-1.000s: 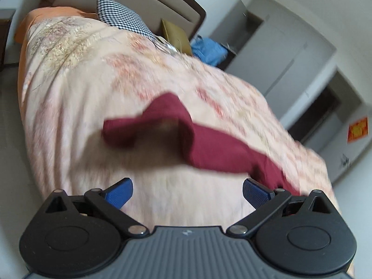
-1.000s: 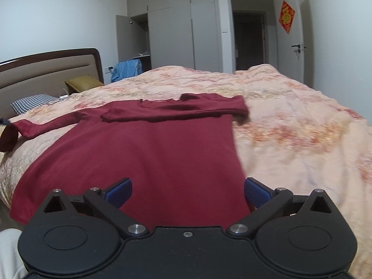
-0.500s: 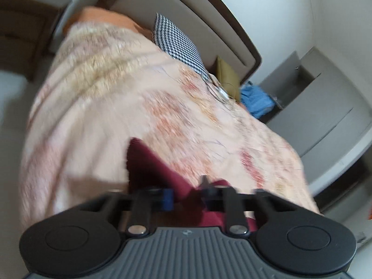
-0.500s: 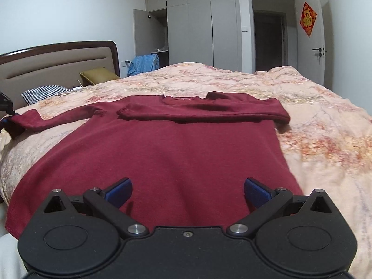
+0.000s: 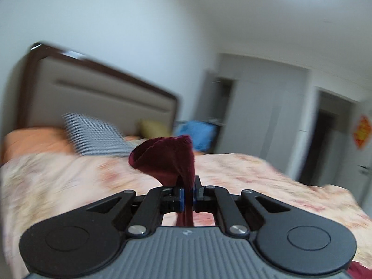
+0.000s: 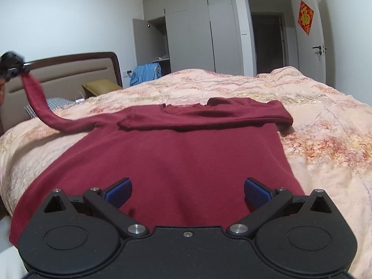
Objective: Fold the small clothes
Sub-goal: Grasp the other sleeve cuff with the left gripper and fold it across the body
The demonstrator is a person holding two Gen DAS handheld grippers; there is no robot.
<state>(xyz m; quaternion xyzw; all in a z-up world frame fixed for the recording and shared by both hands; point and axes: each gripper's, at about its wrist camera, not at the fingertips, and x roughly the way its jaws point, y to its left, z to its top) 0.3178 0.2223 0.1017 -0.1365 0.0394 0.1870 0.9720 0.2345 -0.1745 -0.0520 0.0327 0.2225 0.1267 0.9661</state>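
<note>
A dark red long-sleeved top (image 6: 181, 153) lies flat on the bed, its right sleeve (image 6: 209, 116) folded across the chest. My left gripper (image 5: 187, 196) is shut on the cuff of the left sleeve (image 5: 167, 160), which bunches up above the jaws. In the right wrist view that left gripper (image 6: 14, 68) holds the left sleeve (image 6: 37, 102) lifted well above the bed at the far left. My right gripper (image 6: 187, 189) hovers open over the lower part of the top, with nothing between its fingers.
The floral peach quilt (image 6: 313, 127) covers the bed. A checked pillow (image 5: 93, 137), a mustard cushion (image 6: 100, 87) and the headboard (image 5: 97, 93) lie at the far end. Blue clothes (image 6: 146, 72) hang by the grey wardrobe (image 6: 200, 30); a doorway (image 6: 267, 37) is on the right.
My left gripper went from open to shut on the sleeve cuff and rose, lifting the sleeve off the bed. My right gripper shifted slightly over the top and stayed open.
</note>
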